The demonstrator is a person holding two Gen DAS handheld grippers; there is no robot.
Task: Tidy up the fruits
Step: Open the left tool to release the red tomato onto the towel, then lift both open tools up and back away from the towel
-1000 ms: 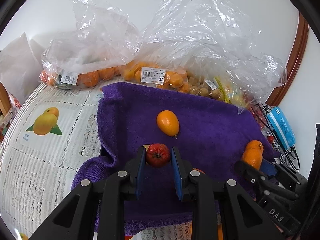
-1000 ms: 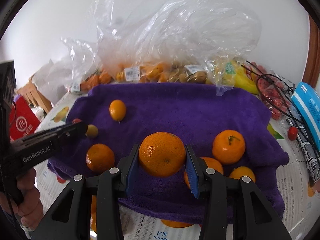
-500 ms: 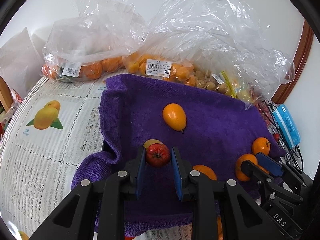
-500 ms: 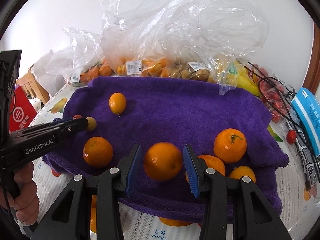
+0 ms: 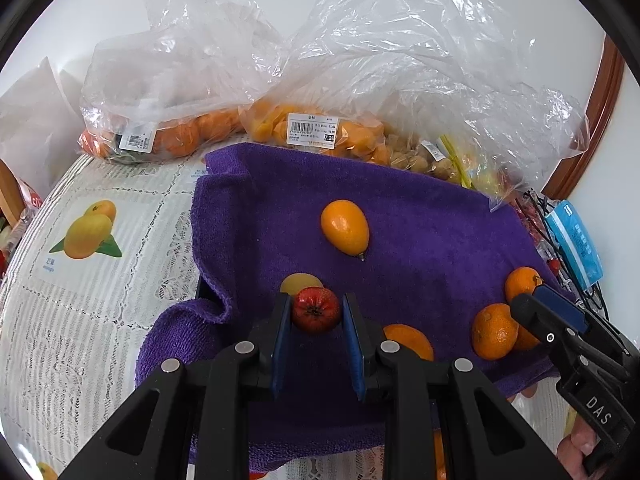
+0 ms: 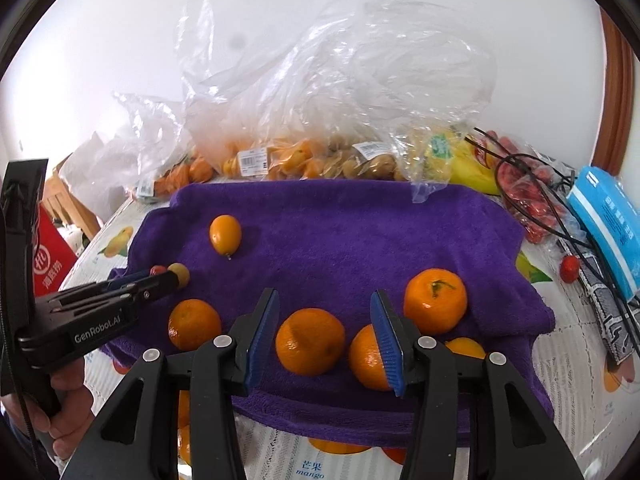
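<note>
A purple towel [image 5: 420, 232] [image 6: 340, 232] lies on the table with fruit on it. My left gripper [image 5: 314, 310] is shut on a small red fruit [image 5: 315, 309] just above the towel's left front, next to a small yellow fruit [image 5: 300, 282]. An oval orange kumquat [image 5: 345, 226] [image 6: 225, 234] lies further back. My right gripper [image 6: 324, 312] is open, its jaws wide apart around a mandarin [image 6: 310, 340] resting on the towel. Other mandarins [image 6: 435, 300] [image 6: 194, 323] [image 6: 368, 358] lie beside it.
Clear plastic bags of oranges, kumquats and other fruit [image 5: 312, 132] [image 6: 280, 160] stand behind the towel against the wall. A blue packet [image 6: 608, 216], black cables and a bag of red fruit [image 6: 532, 200] lie at the right. A fruit-print lace tablecloth [image 5: 92, 248] covers the table.
My right gripper has opened and let go of the mandarin, which now rests on the towel. My left gripper has kept its hold on the red fruit and shifted slightly.
</note>
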